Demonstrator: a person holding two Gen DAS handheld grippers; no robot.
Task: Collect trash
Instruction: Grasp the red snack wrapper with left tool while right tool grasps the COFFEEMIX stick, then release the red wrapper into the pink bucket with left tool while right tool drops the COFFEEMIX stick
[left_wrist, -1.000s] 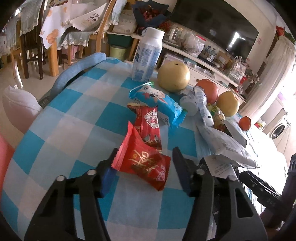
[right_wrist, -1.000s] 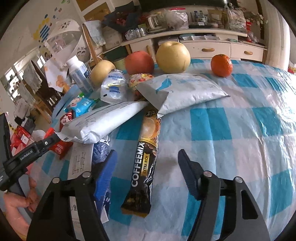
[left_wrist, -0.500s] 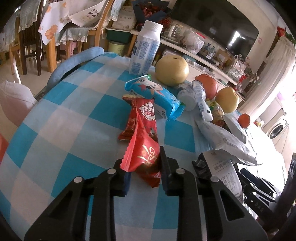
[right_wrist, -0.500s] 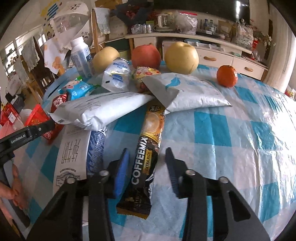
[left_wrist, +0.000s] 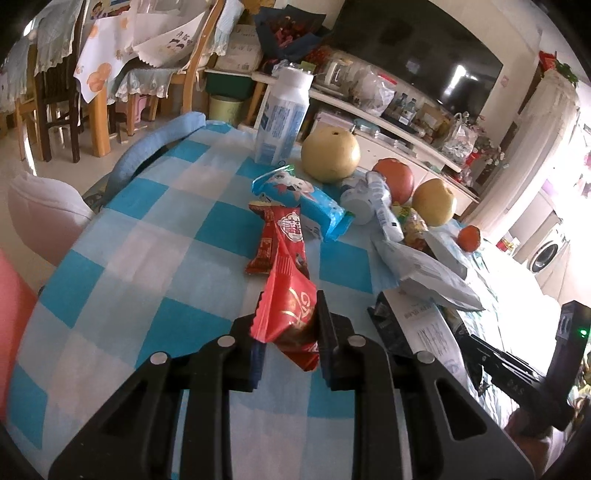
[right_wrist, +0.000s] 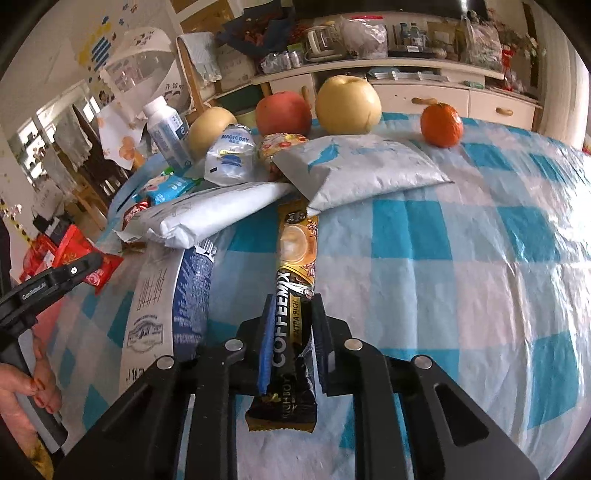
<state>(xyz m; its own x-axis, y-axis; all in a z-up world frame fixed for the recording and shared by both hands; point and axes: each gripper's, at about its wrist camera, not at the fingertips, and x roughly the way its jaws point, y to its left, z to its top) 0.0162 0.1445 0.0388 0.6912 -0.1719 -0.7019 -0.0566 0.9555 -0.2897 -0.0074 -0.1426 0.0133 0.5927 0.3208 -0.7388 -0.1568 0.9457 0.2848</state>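
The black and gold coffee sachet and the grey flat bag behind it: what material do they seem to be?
Black and gold coffee sachet: probably glossy plastic-foil film; it shines and creases. Grey flat bag: likely matte plastic mailer film, softly wrinkled.

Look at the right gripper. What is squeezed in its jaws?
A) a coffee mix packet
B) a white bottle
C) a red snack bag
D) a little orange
A: the right gripper has its jaws clamped on the long black-and-gold coffee mix packet, which reads COFFEEMIX.
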